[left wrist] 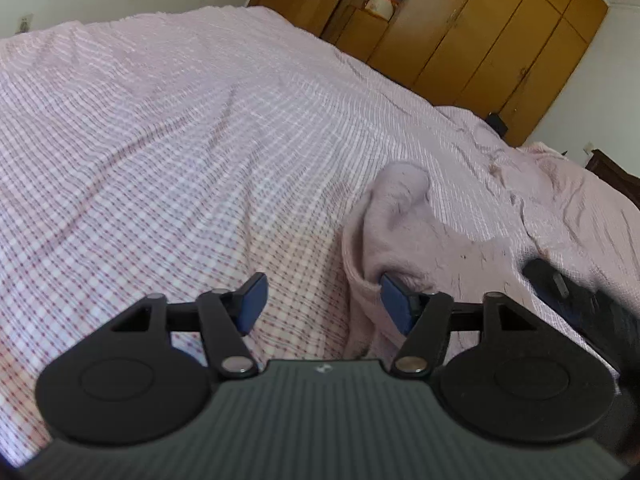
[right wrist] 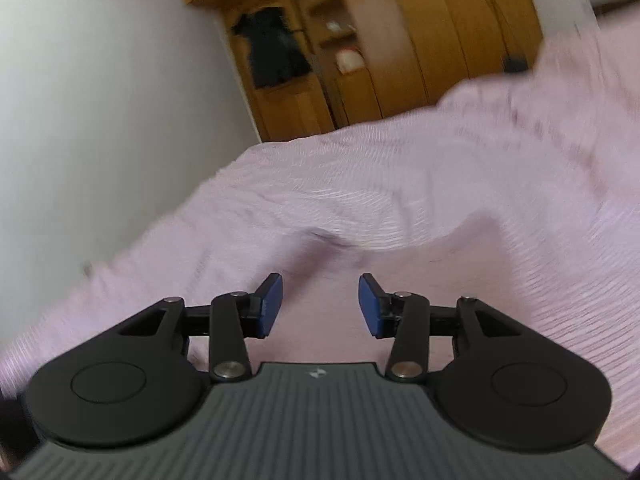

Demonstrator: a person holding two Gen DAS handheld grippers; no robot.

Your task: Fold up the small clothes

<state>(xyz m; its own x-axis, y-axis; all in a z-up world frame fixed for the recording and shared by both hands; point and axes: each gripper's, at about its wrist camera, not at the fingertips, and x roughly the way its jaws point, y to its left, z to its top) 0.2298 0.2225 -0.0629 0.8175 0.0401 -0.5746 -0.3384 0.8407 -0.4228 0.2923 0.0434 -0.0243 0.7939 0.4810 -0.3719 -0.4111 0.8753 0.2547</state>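
Note:
A small pale pink fleece garment (left wrist: 416,240) lies bunched on the pink checked bedspread (left wrist: 180,140), to the right of centre in the left wrist view. My left gripper (left wrist: 324,304) is open, low over the bed; its right finger (left wrist: 394,306) touches the garment's left edge, with nothing between the jaws. My right gripper (right wrist: 320,306) is open and empty above plain pink fabric (right wrist: 400,280); the view is blurred, so I cannot tell whether that is the garment. Part of the right gripper shows as a dark shape (left wrist: 576,300) at the garment's right.
A wooden wardrobe (left wrist: 480,32) with open shelves stands beyond the bed's far edge. A white wall (right wrist: 100,100) runs along the bed's left side. The bedspread is rumpled at the right (left wrist: 560,184). Dark clothing (right wrist: 272,52) hangs in the wardrobe.

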